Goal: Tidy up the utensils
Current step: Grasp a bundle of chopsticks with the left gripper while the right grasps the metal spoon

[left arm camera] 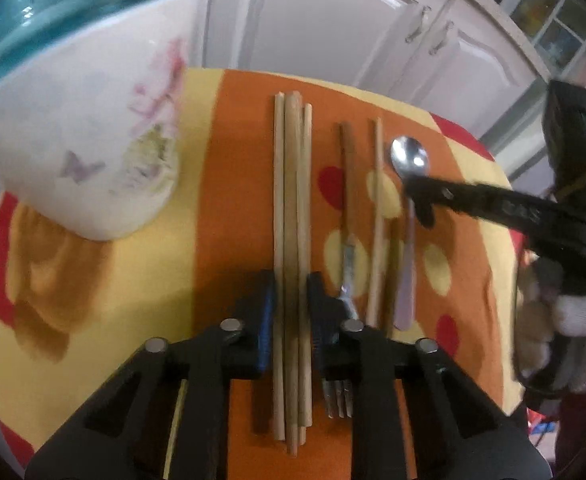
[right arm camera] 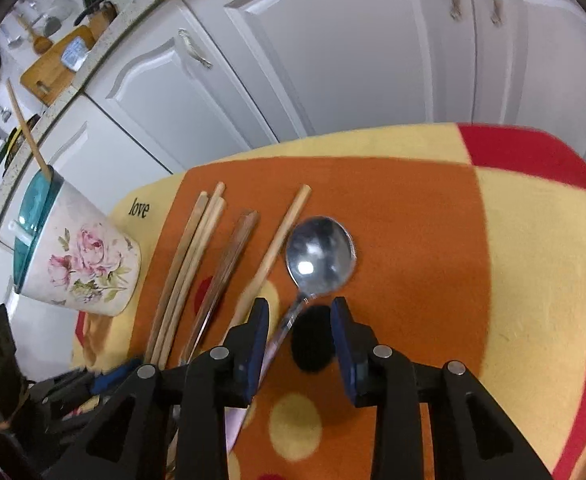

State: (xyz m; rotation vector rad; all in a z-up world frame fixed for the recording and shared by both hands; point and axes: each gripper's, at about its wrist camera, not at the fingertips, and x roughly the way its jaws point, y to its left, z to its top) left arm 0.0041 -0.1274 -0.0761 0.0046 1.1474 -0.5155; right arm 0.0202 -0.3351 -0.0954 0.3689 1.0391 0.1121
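Chopsticks lie bundled on the orange cloth between the parted jaws of the left gripper, beside a fork and spoon; a floral cup stands left; from the right wrist, the right gripper hangs open astride the spoon handle, chopsticks further left.

The right hand-held gripper hangs with its jaws apart over the spoon, whose handle runs toward seven o'clock, close beside the left finger. At nine o'clock of the spoon lie wooden chopsticks on the patterned cloth. At nine o'clock stands a floral cup holding one chopstick.
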